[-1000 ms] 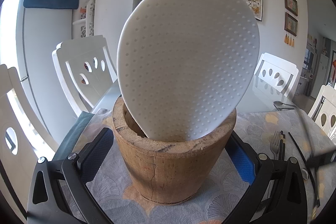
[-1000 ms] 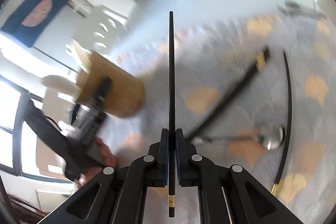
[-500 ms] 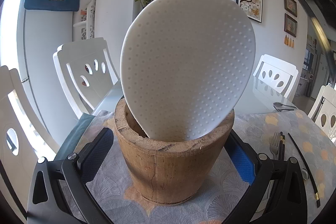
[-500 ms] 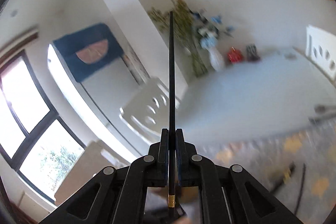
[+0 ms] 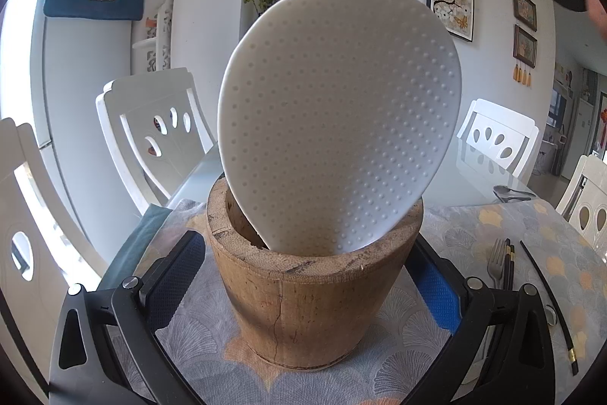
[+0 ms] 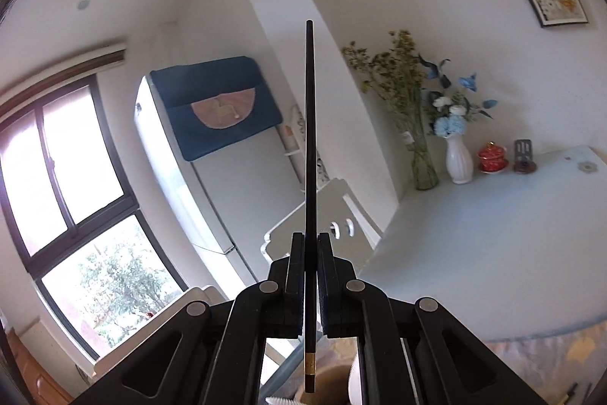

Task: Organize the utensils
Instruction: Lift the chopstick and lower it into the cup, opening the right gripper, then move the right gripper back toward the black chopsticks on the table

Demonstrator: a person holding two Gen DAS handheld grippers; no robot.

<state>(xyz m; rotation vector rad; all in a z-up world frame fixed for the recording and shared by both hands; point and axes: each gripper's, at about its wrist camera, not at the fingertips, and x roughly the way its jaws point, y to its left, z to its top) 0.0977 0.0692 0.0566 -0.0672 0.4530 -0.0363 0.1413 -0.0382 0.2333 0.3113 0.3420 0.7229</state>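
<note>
One chopstick (image 6: 310, 147), one wooden pot (image 5: 315, 295), one paddle (image 5: 337, 116)

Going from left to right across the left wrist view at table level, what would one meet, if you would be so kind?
Wooden utensil pot holding the white rice paddle → fork → pair of black chopsticks → single black chopstick.
</note>
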